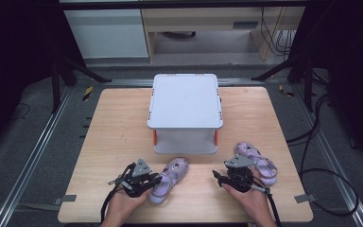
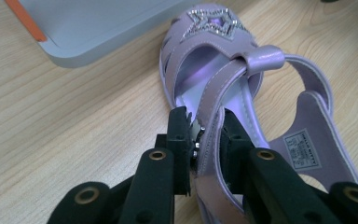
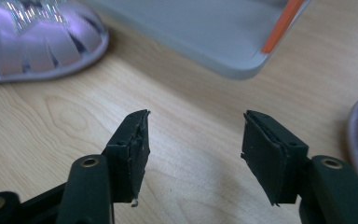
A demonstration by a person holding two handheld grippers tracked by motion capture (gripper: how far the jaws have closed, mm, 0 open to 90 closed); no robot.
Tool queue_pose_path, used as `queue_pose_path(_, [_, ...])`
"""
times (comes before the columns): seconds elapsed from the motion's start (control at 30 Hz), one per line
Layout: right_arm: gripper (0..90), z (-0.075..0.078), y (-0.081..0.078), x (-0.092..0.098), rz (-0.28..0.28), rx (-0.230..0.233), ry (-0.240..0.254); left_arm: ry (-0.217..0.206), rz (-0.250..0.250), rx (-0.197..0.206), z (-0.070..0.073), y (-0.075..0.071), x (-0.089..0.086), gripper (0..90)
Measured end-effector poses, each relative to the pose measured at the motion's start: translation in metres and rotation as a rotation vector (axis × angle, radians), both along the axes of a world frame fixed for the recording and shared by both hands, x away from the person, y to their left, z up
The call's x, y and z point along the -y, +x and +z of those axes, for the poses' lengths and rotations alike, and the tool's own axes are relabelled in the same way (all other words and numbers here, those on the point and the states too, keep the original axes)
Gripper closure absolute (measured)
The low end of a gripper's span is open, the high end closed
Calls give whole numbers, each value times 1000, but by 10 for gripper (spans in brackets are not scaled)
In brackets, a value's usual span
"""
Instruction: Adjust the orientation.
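The small lilac plastic sandal with a glittery star on its toe (image 2: 223, 88) lies on the pale wooden table (image 1: 113, 142), just in front of the grey lidded storage box with orange clips (image 1: 185, 111), toward the box's left front corner. I judge this sandal light, flexible in its straps and smooth enough to slip, so a strap is the sound place to take hold. My left gripper (image 2: 204, 140) has its jaws nearly together, pads pressed on the side strap near the buckle. I expect the shoe to dangle and swing from that single strap once lifted.

The second lilac sandal (image 1: 257, 163) lies off the box's right front corner. My right gripper (image 3: 193, 149) stands just left of it over bare wood, jaws about half open with nothing between them.

The left gripper view confirms the pinch on the strap and shows a printed label on the insole (image 2: 303, 149). The high view gives the layout of both sandals against the box. The right gripper view shows the gap between its pads.
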State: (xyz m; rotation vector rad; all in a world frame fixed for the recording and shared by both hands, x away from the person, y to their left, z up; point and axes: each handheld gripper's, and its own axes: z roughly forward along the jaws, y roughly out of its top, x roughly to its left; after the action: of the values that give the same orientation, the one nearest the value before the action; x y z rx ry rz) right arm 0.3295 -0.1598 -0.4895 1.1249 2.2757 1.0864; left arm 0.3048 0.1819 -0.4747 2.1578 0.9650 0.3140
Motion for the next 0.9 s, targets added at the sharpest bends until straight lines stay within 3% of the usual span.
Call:
queue_pose_path(0.27, [541,34,-1,1,17,27,33,-22,13,32,20,1,4,782])
queue_pose_path(0.53, [728,82,1,-2,46,85,74,-51,64,68,38,20,9,782])
queue_pose_path(0.63, [796,102,10,-4,50,100,77,-65,94,84,43,30,13,782])
queue_pose_path(0.73, [821,112,16,-6,53,112,71,-68,111,93,44,34,15,782])
queue_pose_path(0.77, [845,121,25,-8,59,125,74,-72,123,100,44,37,16,782])
queue_pose_path(0.9, [860,134,42,-12,63,137,82,-67,161,127,43,45,16,781])
